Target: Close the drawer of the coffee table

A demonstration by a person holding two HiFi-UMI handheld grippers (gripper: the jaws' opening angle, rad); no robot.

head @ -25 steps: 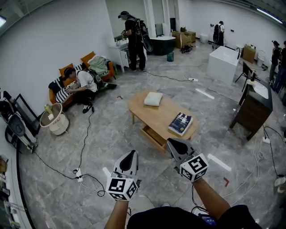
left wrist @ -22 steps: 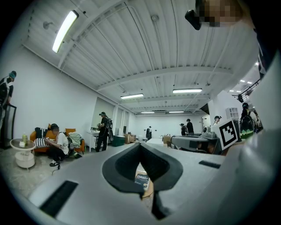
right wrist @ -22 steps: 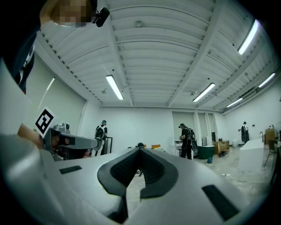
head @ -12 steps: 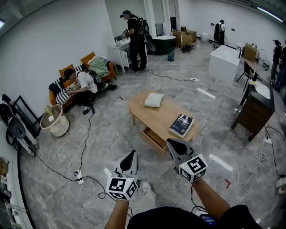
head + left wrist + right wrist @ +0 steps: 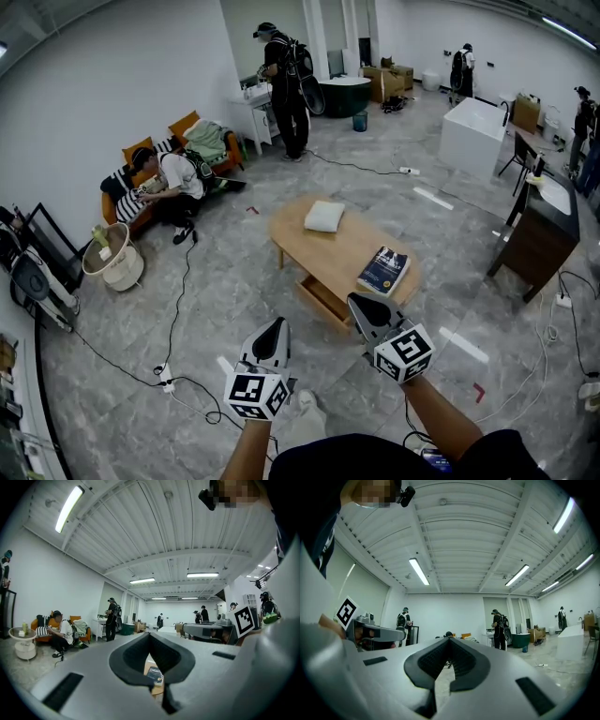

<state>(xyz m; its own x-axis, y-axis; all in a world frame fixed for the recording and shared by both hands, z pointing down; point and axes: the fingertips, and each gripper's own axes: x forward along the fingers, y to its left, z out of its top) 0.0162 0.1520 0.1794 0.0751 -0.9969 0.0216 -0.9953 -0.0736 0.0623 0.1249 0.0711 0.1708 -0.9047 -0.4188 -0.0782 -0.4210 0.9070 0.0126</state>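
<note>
Left gripper (image 5: 271, 326): fingers pressed together, nothing between them, above the floor.
Drawer (image 5: 323, 298): light wood, standing open, pulled out of the near side of the coffee table (image 5: 347, 247).
Right gripper (image 5: 362, 303): fingers closed, empty, just beside the drawer's right end.

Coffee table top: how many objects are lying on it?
2. A white cushion lies toward the coffee table's far end; a dark-covered book lies toward its near end. None seems hidden in the head view.
</note>
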